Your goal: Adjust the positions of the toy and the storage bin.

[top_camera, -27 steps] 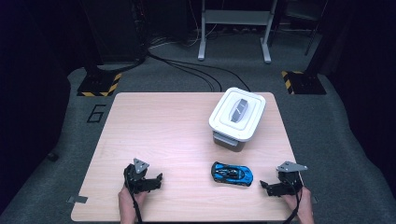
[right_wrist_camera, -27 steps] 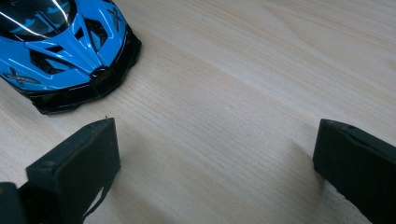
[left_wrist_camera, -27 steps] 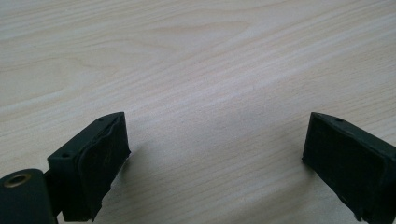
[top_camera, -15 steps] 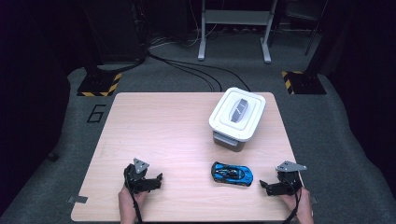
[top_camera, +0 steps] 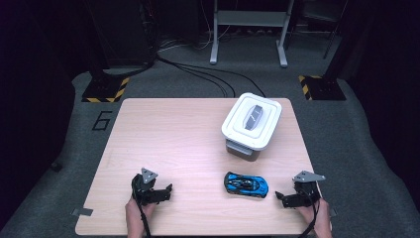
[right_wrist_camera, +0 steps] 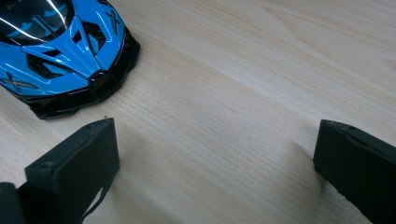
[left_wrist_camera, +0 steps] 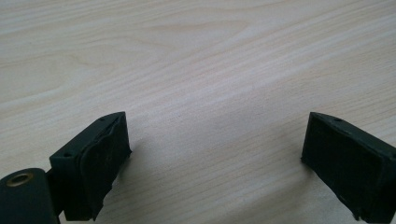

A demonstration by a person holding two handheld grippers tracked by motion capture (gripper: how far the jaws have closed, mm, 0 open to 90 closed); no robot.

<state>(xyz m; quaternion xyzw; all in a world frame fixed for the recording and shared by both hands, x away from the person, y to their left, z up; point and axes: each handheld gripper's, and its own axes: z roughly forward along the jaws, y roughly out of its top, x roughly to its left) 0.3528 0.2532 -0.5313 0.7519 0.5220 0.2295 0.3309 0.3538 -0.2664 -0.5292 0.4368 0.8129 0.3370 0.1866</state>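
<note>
On the near edge of the table (top_camera: pixel 188 148) almost nothing has changed over the last second: both my hands sit where they were, tongs parked low on the wood. My left gripper (top_camera: pixel 167 191) hasn't shifted, jaws spread wide, nothing between them; in the left gripper view it's just bare wood grain between the two black pads (left_wrist_camera: pixel 100 158). My right gripper (top_camera: pixel 281 198) has crept a hair toward the middle, if at all, and is also released, jaws apart and empty.

Blue toy car (top_camera: pixel 246 184) lies flat on its wheels between my two hands, nearer the right one, not touched by anything. In the right gripper view its nose (right_wrist_camera: pixel 88 79) sits just ahead of my left-hand jaw and off to that side, not inside the gap. White lidded box (top_camera: pixel 251 124) stands farther back, beyond the car, lid on, well apart from both tongs.

So my read: still the start, no grasp begun. Car is the closest thing to my right tongs, so I'd expect to swing right over until the car sits between the jaws, then close. Currently misaligned, closing now would catch air.
</note>
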